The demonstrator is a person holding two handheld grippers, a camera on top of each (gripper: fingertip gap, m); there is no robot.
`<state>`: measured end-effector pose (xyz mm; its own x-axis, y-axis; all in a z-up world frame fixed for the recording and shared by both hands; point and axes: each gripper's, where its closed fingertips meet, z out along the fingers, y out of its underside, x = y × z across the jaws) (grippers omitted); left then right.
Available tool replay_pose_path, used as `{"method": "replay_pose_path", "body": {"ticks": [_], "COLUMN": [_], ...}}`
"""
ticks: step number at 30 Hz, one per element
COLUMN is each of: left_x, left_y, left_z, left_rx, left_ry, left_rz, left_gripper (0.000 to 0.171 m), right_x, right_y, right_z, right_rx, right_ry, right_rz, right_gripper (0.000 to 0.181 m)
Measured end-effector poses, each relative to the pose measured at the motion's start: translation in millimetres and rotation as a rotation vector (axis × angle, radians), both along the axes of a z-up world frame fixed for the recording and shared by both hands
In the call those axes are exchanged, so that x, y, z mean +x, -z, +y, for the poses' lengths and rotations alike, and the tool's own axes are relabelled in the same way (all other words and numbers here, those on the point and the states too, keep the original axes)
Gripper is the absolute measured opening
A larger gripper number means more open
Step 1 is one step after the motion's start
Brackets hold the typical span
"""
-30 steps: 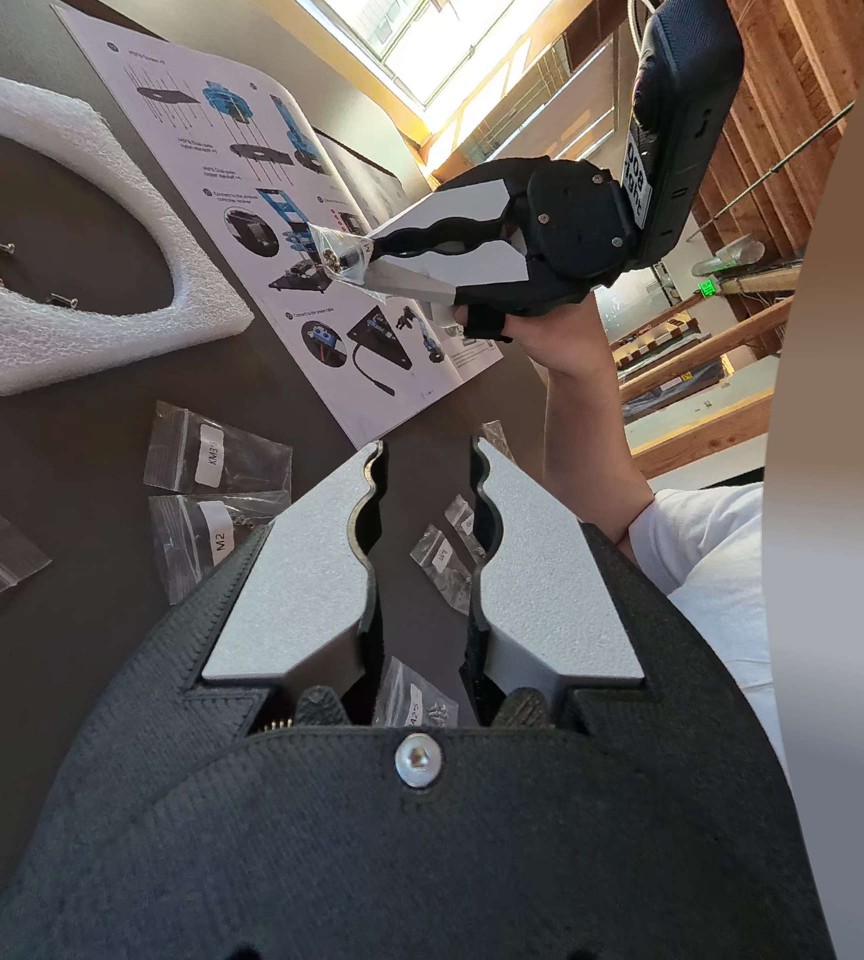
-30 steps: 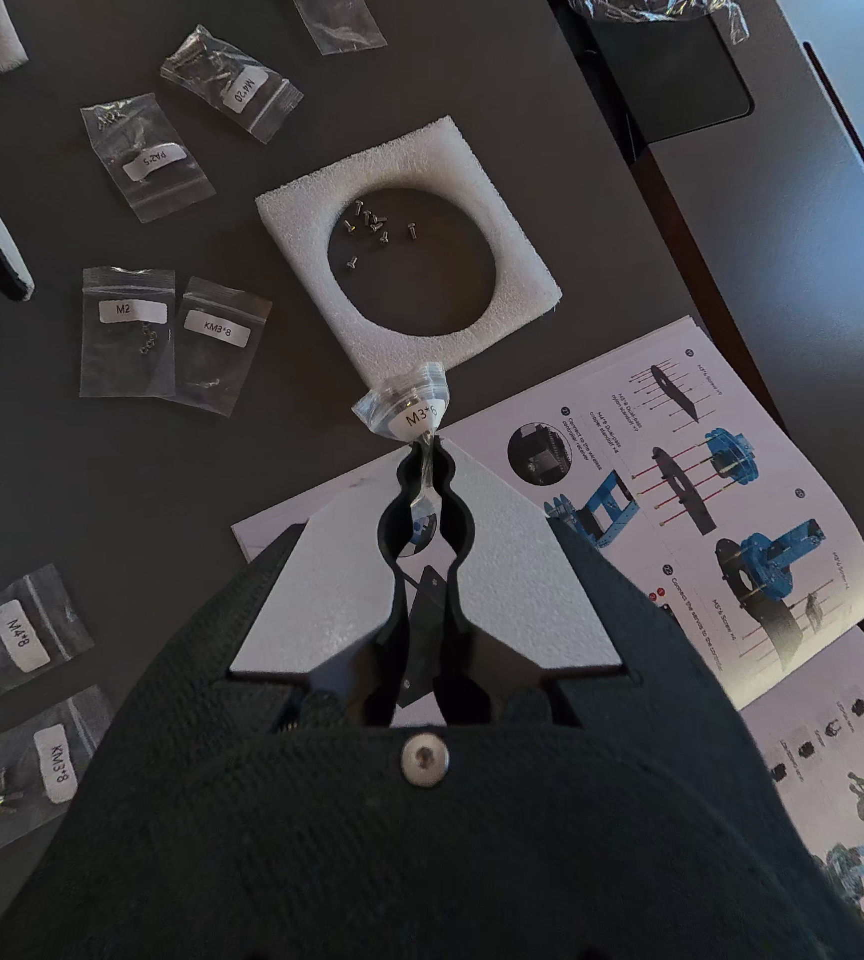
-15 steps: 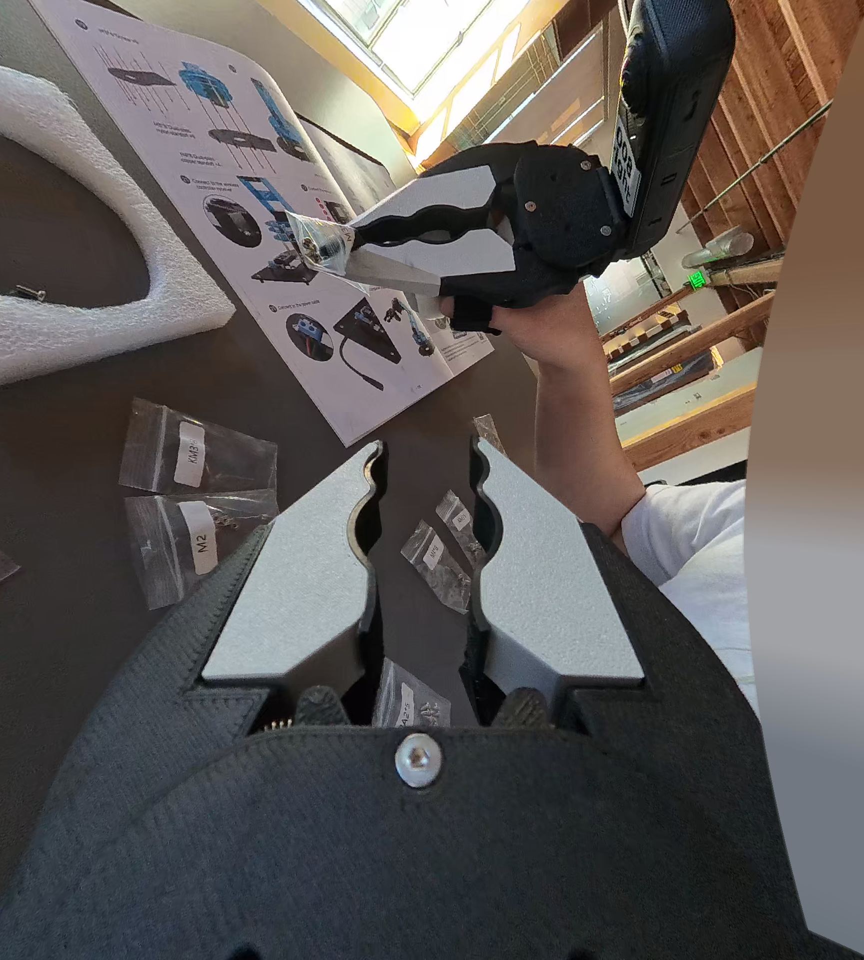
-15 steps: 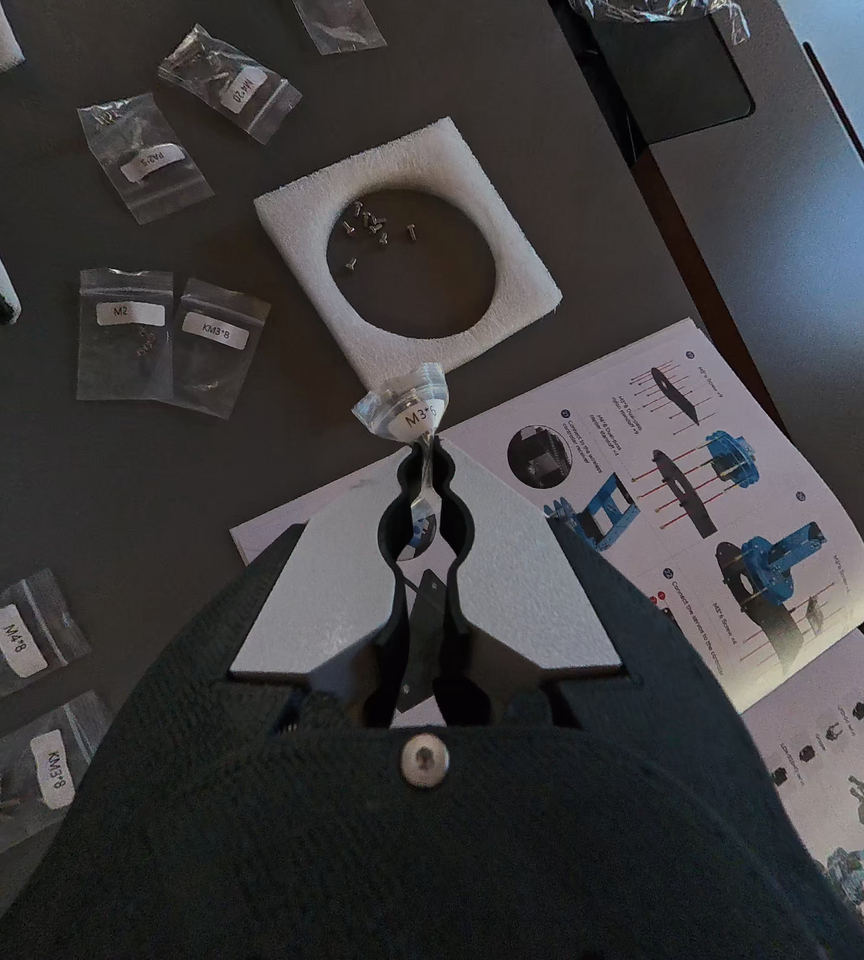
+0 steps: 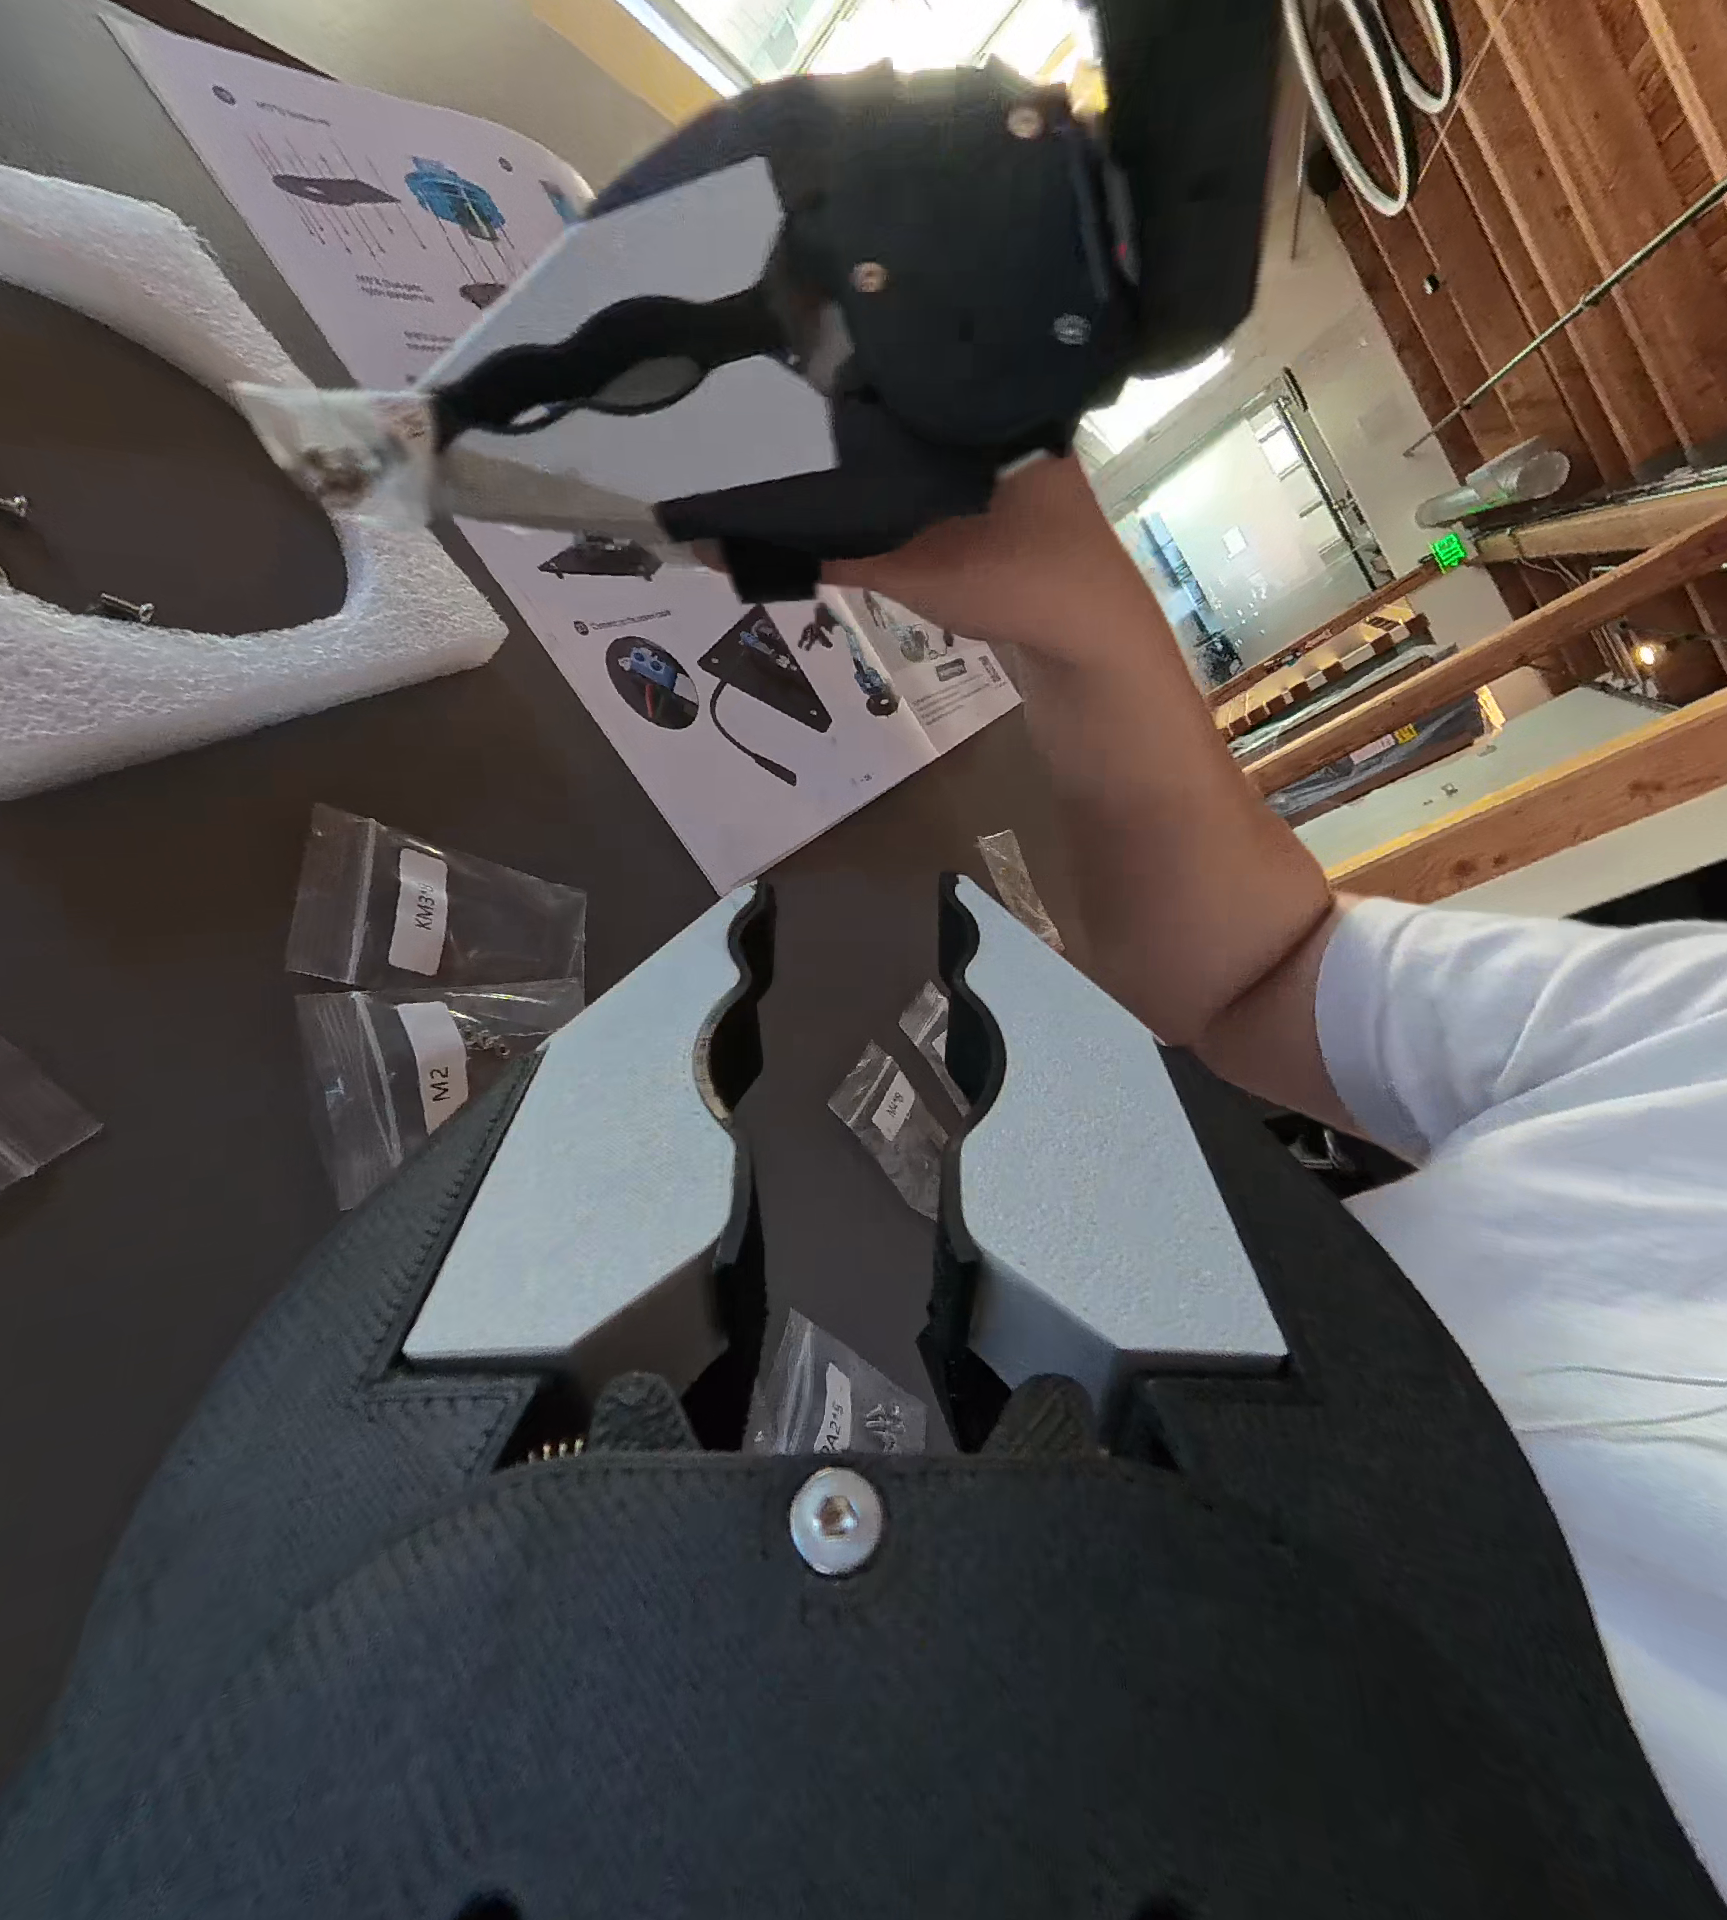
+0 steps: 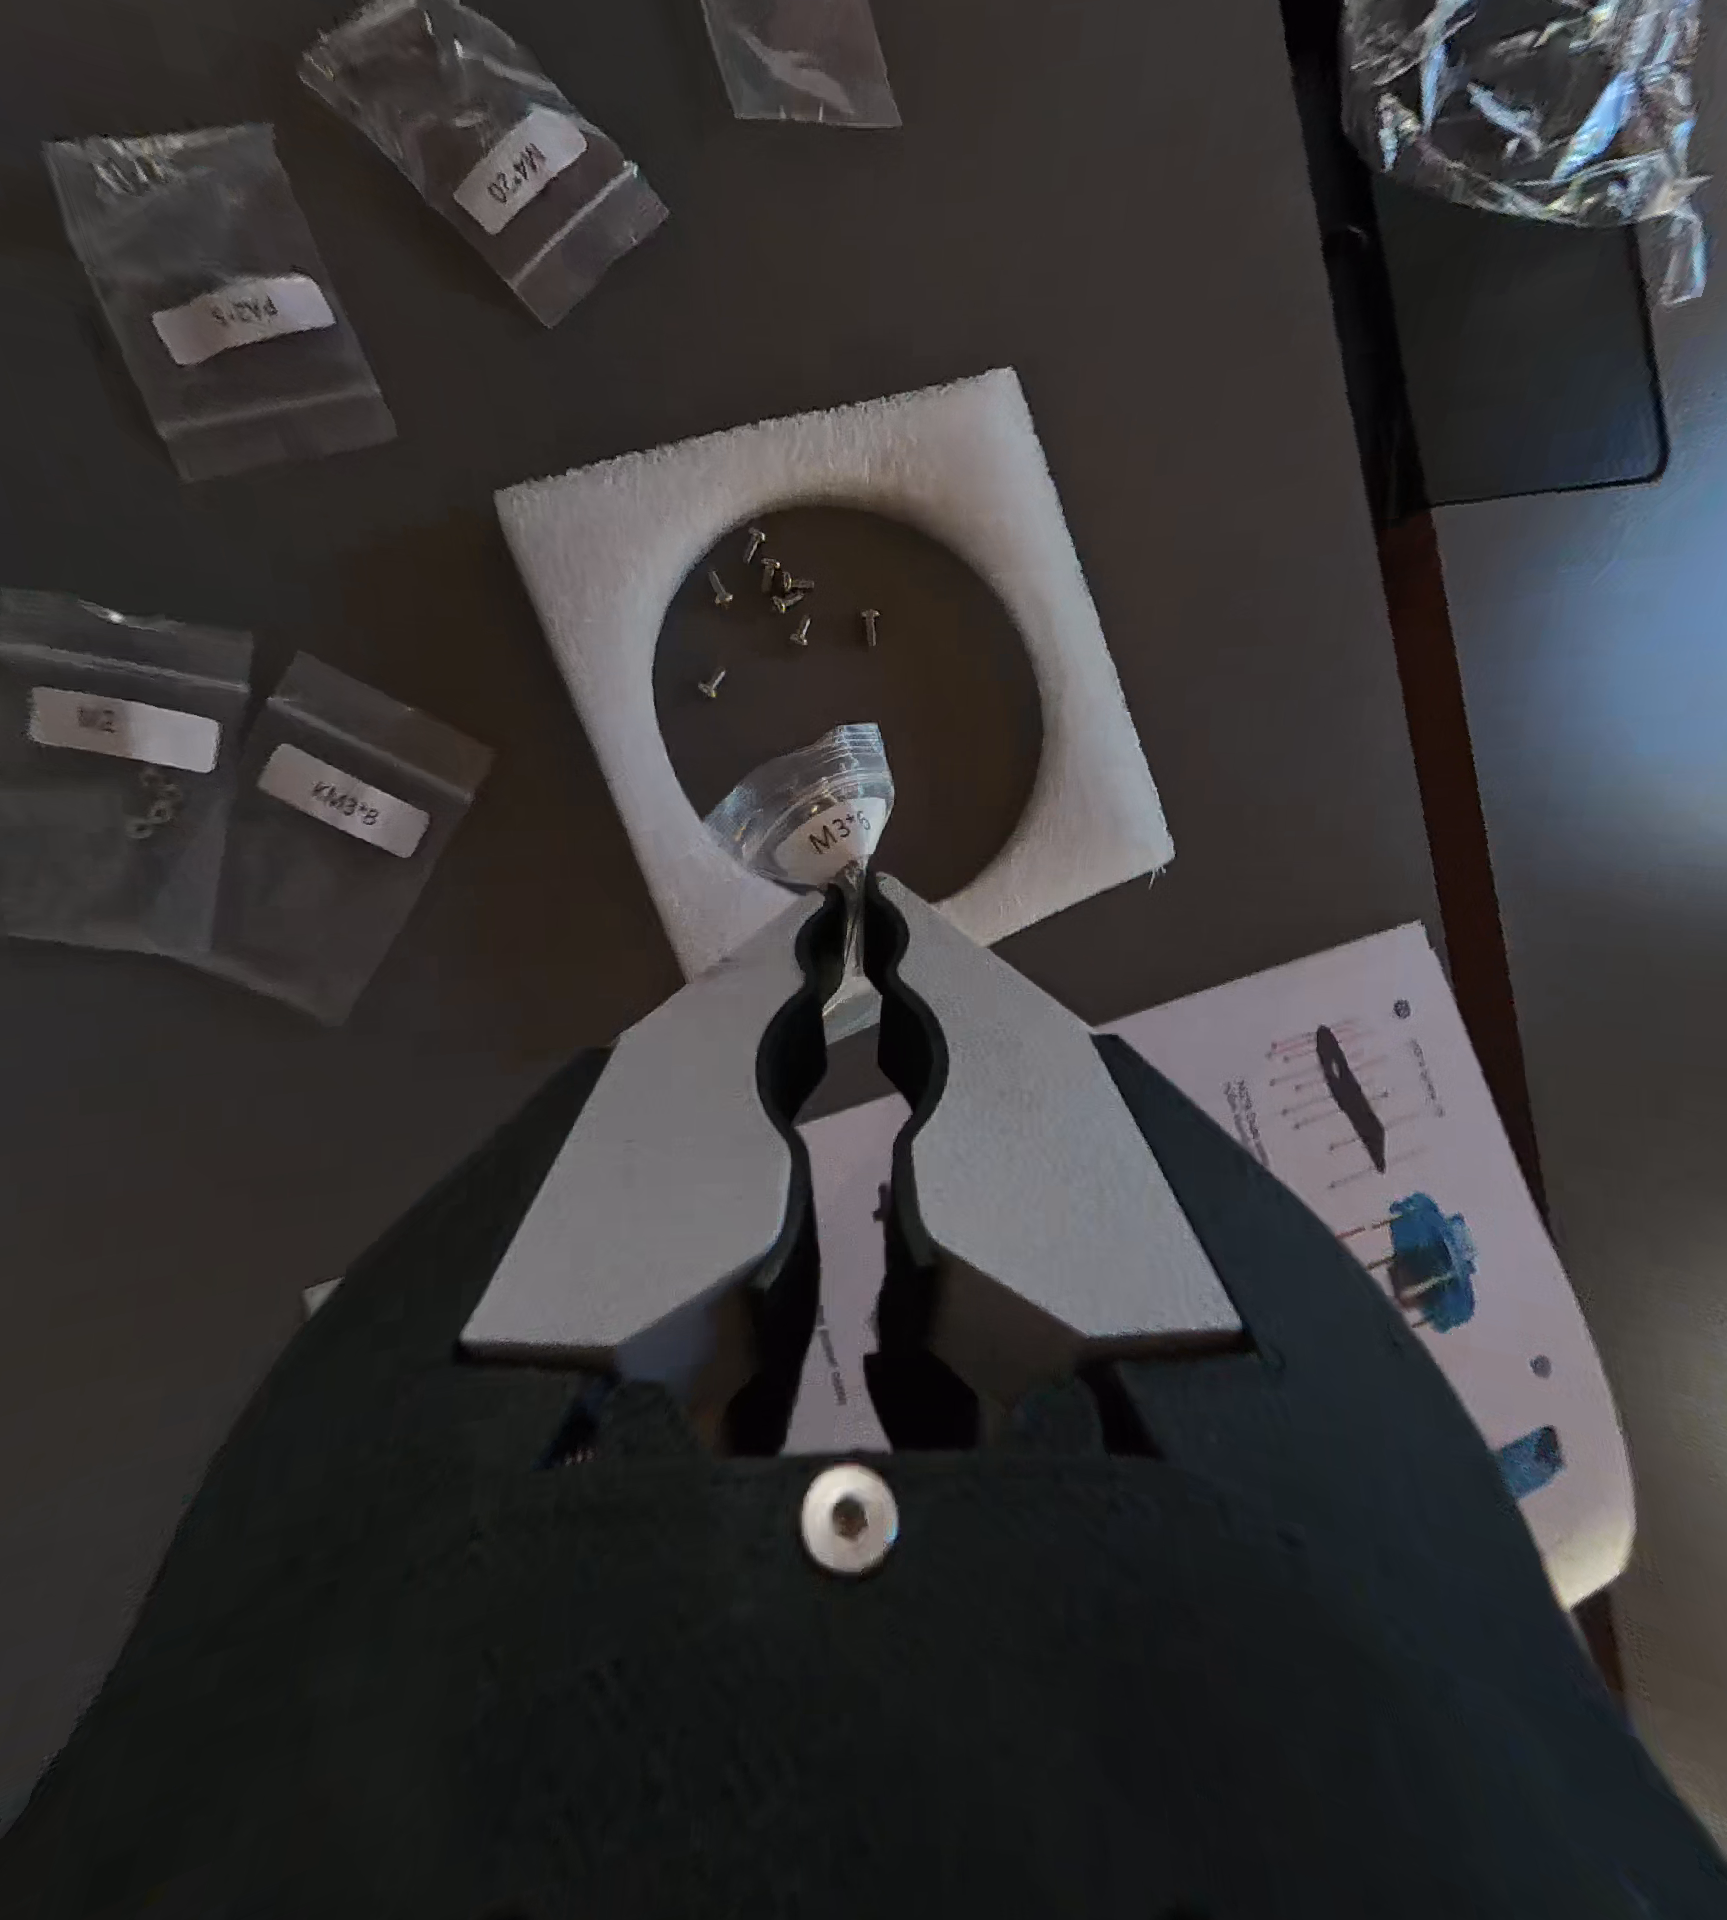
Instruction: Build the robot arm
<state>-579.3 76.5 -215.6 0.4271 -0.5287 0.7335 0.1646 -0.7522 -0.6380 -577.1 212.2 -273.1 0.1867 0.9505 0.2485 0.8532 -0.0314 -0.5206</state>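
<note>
My right gripper (image 6: 854,894) pinches a small clear bag (image 6: 812,805) above the foam frame (image 6: 838,457). My left gripper (image 5: 848,914) hangs with its jaws apart over labelled bags (image 5: 433,914); I leave the labels unread.

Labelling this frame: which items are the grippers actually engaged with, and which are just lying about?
Engaged:
- right gripper, fingers shut on small clear bag, above foam ring
- loose screws inside the ring's hole

Lying about:
- left gripper, open, empty
- labelled bags
- booklet
- crumpled plastic wrap
</note>
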Motion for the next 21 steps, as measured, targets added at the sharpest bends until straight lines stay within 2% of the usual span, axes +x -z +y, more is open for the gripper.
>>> {"method": "replay_pose_path", "body": {"ticks": [4, 15, 21], "left_x": [-2, -3, -4], "left_y": [-6, -7, -9], "left_z": [0, -1, -1], "left_rx": [0.020, 0.014, 0.021], "left_ry": [-0.007, -0.005, -0.008], "left_rz": [-0.006, -0.020, -0.024], "left_gripper": [0.030, 0.030, 0.030], "right_x": [-7, -8, -13], "right_y": [13, 23, 24], "right_z": [10, 17, 16], "right_rx": [0.045, 0.062, 0.045], "right_ry": [-0.038, -0.067, -0.079], "right_rz": [-0.103, -0.207, -0.186], "right_gripper": [0.001, 0.001, 0.001]}}
